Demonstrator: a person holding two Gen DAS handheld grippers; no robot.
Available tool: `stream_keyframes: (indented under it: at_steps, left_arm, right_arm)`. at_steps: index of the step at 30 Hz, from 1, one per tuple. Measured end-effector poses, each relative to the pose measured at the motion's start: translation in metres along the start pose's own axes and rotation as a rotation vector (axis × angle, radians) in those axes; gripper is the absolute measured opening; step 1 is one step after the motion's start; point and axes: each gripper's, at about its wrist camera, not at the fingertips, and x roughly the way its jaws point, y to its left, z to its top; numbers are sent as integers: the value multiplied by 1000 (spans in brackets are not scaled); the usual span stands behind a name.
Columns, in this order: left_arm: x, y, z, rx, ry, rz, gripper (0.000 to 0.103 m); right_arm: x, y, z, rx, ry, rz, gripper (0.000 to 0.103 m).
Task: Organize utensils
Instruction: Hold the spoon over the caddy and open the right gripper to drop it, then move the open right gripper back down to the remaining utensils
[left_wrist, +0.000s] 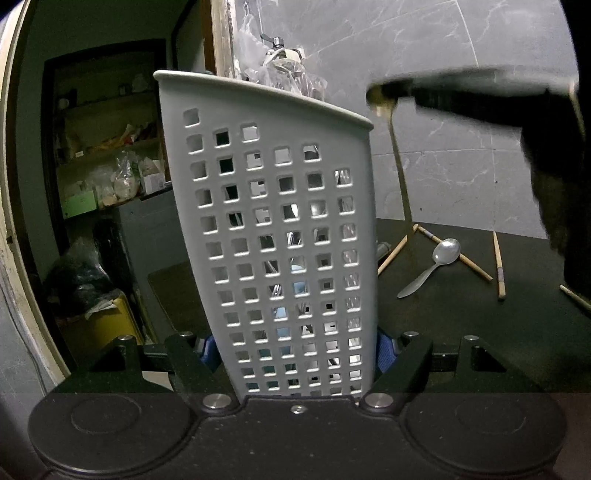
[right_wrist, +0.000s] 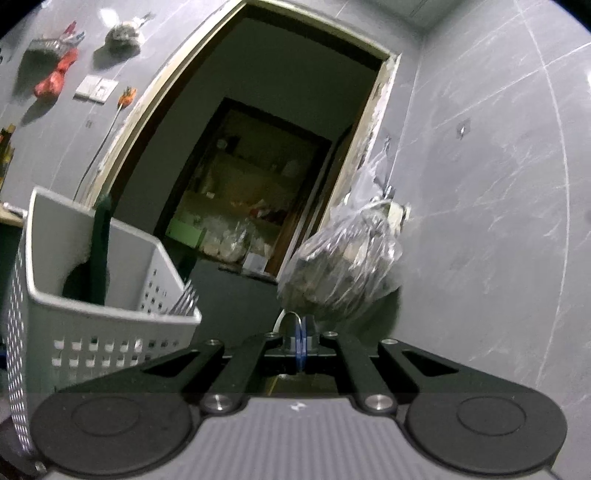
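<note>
My left gripper (left_wrist: 295, 350) is shut on the white perforated utensil caddy (left_wrist: 273, 221), gripping its lower sides with the blue pads. The caddy stands upright on the dark table (left_wrist: 480, 332). My right gripper (right_wrist: 300, 345) is shut on a long gold-coloured utensil; in the left wrist view this utensil (left_wrist: 400, 173) hangs down from the gripper, just right of the caddy's rim. In the right wrist view the caddy (right_wrist: 107, 295) sits at lower left with fork tines (right_wrist: 184, 301) and a dark green handle (right_wrist: 99, 251) inside.
A metal spoon (left_wrist: 434, 266) and several wooden chopsticks (left_wrist: 498, 264) lie on the table right of the caddy. A plastic bag (right_wrist: 343, 273) hangs on the grey tiled wall. A doorway with shelves lies behind the caddy.
</note>
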Motion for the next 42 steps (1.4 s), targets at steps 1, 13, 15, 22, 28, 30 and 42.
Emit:
stream_keyframes:
  at_steps: [1,13,15,22,28,30,42]
  left_arm:
    - [0,1,0,0,2,-2,77]
    - [0,3,6,1,14,-4,77]
    - [0,3,6,1,15,-4,77]
    - [0,2,7,1,15,-6,77]
    - [-1,3,8,-2,16,-7,77]
    - [-1,2,8,-2,16,-6,77]
    - [-1,2,8,-3,16,-8,77]
  right_arm:
    - [-2,-3,4,7,-15,-6,1]
    - [-18,-38,81,143,-202,51,1]
    - [-17,-37,90,153,-230,71,1]
    - [-7,-17,94,178,-216,181,1]
    - [-3,-1,73,152,-126,231,1]
    - [-6,1,67,158,-101,242,1]
    - [-6,9,45,173,18,301,3]
